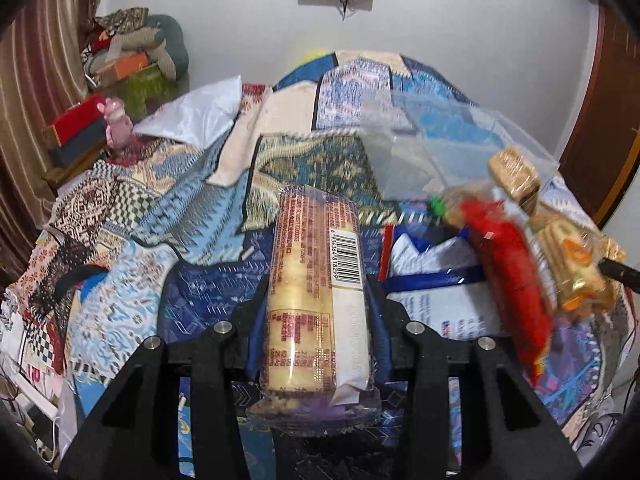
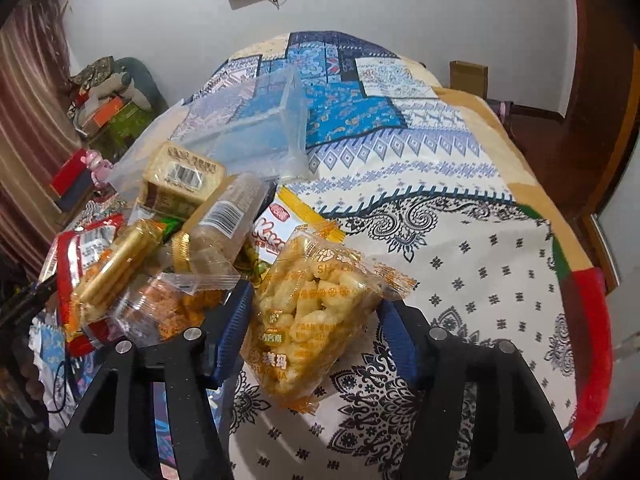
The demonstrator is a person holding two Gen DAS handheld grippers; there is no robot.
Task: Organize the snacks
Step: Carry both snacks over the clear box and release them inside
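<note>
My left gripper (image 1: 318, 292) is shut on a long clear-wrapped roll of pale biscuits (image 1: 316, 280) with a barcode, held above the patterned bed cover. My right gripper (image 2: 314, 304) is shut on a clear orange-printed packet of puffed caramel snack (image 2: 312, 308), held over the white patterned cloth. A clear plastic storage box (image 2: 256, 128) stands on the bed beyond the snack pile; it also shows in the left wrist view (image 1: 444, 148). The pile holds a red packet (image 1: 508, 260), wafer packs (image 1: 516, 176) and a gold-lidded jar (image 2: 220, 224).
A yellow snack bag (image 2: 288, 216) lies behind the held packet. Folded cloths and a white pillow (image 1: 196, 112) cover the bed's left side. Boxes and cushions (image 1: 128, 52) are stacked at the far left wall. A wooden door (image 2: 600, 80) stands on the right.
</note>
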